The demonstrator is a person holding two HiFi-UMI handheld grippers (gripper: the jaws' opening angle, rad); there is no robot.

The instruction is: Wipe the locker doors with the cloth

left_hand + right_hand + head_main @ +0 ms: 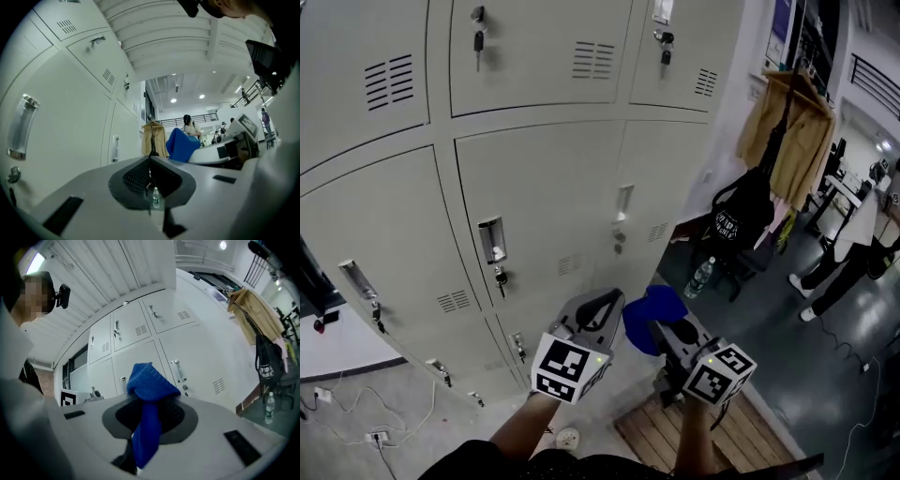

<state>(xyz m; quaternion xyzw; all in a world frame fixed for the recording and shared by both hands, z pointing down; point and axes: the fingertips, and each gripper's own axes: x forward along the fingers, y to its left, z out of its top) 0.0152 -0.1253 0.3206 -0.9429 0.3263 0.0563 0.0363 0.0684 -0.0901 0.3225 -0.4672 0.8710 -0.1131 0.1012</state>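
The left gripper [598,309] is clenched on nothing, its jaws together. The locker doors [544,197] stand just ahead of it and to its left, and none is touched. Beside it on the right, the right gripper [667,330] grasps the blue cloth [149,394], which bunches above its jaws and hangs down between them, clear of the doors.

This looks like the approach, with wiping not yet begun. The next move calls for carrying the cloth forward flat onto a door panel.

The raised handle [492,241] and hanging keys [500,277] ahead could snag the cloth. To the right gripper's right there is open floor, bounded by a bottle [699,277] and a black bag [741,220].
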